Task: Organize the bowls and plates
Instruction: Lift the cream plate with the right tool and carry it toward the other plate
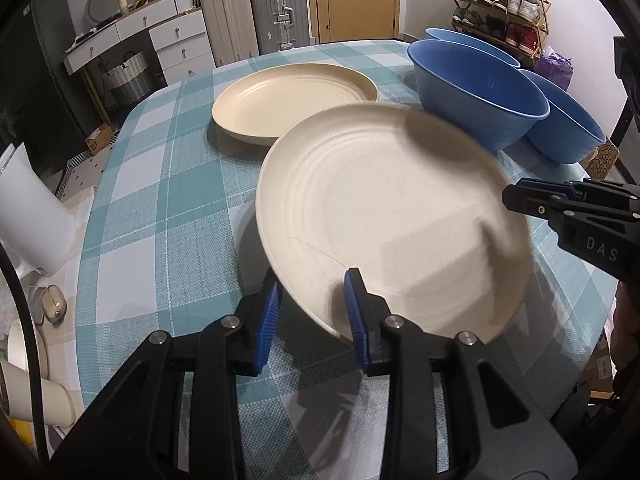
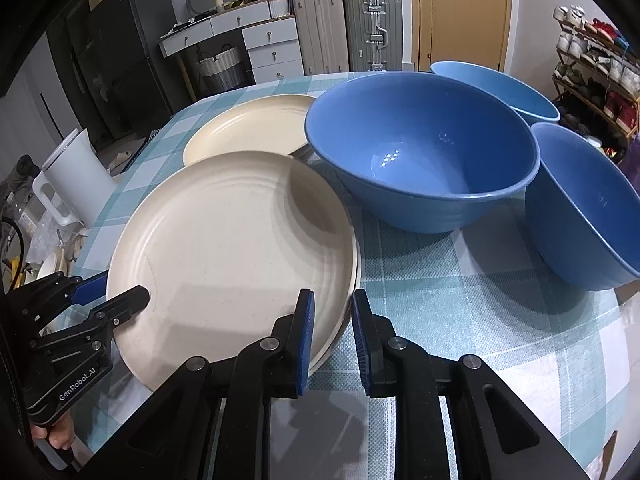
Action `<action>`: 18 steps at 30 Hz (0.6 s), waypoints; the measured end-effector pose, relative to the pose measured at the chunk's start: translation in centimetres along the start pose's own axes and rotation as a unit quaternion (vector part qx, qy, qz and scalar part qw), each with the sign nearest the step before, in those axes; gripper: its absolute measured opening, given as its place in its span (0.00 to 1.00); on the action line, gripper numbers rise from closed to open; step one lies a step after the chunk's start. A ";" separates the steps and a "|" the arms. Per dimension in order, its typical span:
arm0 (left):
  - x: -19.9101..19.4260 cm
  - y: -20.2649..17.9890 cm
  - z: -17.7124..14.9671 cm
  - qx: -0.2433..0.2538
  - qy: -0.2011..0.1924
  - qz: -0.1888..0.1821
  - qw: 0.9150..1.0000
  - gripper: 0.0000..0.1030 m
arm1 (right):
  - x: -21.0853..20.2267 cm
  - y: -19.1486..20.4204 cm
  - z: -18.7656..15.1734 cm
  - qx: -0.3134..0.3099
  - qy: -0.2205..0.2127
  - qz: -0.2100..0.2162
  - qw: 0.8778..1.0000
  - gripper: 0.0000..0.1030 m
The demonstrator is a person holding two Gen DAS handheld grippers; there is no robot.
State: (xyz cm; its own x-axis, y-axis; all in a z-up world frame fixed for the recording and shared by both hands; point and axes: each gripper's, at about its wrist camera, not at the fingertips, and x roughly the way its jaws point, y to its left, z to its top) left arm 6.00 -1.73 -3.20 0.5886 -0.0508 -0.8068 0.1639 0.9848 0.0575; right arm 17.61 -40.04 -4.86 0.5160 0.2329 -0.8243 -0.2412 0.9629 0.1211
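Observation:
A cream plate (image 1: 392, 216) is held tilted above the checked tablecloth (image 1: 160, 208). My left gripper (image 1: 312, 312) is shut on its near rim, one blue pad on each side. My right gripper (image 2: 332, 336) is shut on the plate's (image 2: 232, 248) opposite rim; it also shows at the right of the left wrist view (image 1: 516, 196). A second cream plate (image 1: 292, 104) lies flat farther back. Three blue bowls stand at the right: a large one (image 2: 420, 148), one behind (image 2: 496, 88), one at the far right (image 2: 580, 208).
The round table's edge curves at the left, with a white appliance (image 2: 76, 172) beyond it. Drawers, a basket and suitcases (image 1: 256, 16) stand behind the table. A shoe rack (image 1: 504, 12) is at the back right.

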 end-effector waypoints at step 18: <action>0.8 -0.4 -0.3 0.017 0.010 0.015 1.000 0.31 | -0.4 -0.1 0.0 -0.001 -0.008 0.000 1.000 0.19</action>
State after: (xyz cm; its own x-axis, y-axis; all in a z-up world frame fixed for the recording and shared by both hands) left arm 6.21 -2.16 -4.05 0.5782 -0.0183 -0.8157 0.1733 0.9797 0.1009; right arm 17.39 -40.24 -4.52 0.5296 0.2357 -0.8148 -0.2439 0.9624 0.1199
